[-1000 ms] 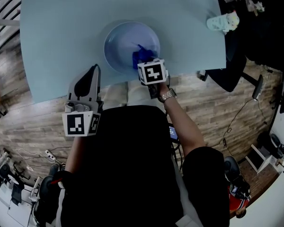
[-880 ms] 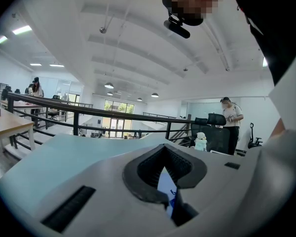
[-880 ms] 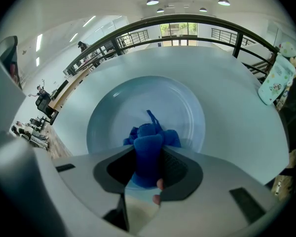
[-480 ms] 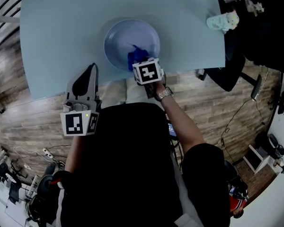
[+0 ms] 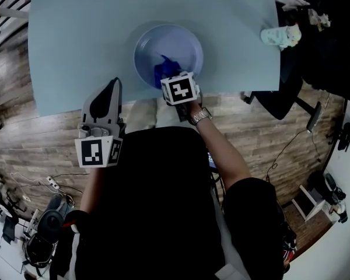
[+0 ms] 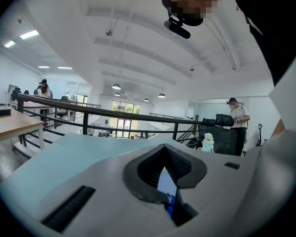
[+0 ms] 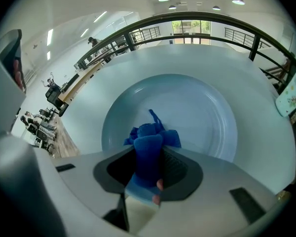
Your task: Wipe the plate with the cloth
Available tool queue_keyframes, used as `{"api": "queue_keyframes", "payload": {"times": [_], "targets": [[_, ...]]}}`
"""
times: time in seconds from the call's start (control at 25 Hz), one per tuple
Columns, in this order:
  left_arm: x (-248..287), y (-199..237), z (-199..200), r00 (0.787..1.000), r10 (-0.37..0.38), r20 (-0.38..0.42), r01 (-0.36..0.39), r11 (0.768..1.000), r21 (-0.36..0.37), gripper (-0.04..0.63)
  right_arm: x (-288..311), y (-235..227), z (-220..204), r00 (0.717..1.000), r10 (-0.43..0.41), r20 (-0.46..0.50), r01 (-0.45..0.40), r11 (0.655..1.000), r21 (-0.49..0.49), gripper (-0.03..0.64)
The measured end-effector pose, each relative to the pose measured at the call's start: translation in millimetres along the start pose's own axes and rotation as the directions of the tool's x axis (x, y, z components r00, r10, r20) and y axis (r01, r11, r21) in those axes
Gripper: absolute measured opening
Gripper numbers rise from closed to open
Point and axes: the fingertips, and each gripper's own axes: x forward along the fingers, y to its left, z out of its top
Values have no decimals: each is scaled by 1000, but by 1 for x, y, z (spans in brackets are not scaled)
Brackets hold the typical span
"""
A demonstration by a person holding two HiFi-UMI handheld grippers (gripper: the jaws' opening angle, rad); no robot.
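Nearest you, at the lower left of the head view, your left gripper (image 5: 112,86) hangs by your body, jaws pressed together on nothing, idle. Just beyond, at frame centre, your right gripper (image 7: 149,152) is clenched on the blue cloth (image 5: 162,69), which presses on the near part of the plate (image 5: 181,39). Since a second ago you have dragged the cloth from the plate's lower right toward its lower middle, so the wiping is under way, though the far half looks not yet covered. Counting: two grippers, one cloth, one plate, one pale blue table (image 5: 81,34), and one small pale object (image 5: 278,35) at the upper right.
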Motion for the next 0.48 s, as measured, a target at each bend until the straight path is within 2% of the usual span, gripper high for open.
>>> {"api": "queue_keyframes", "payload": {"times": [0.32,0.48], "targets": [[4,14,5,999,44,1,-44,999,-28,2,9,16,16,999,30,-21,-31,998,-51,118],[13,13,7,999,34,9,-34,999,-18,2,14,18,25,999,43,-22,-45,997,-65,118]]}}
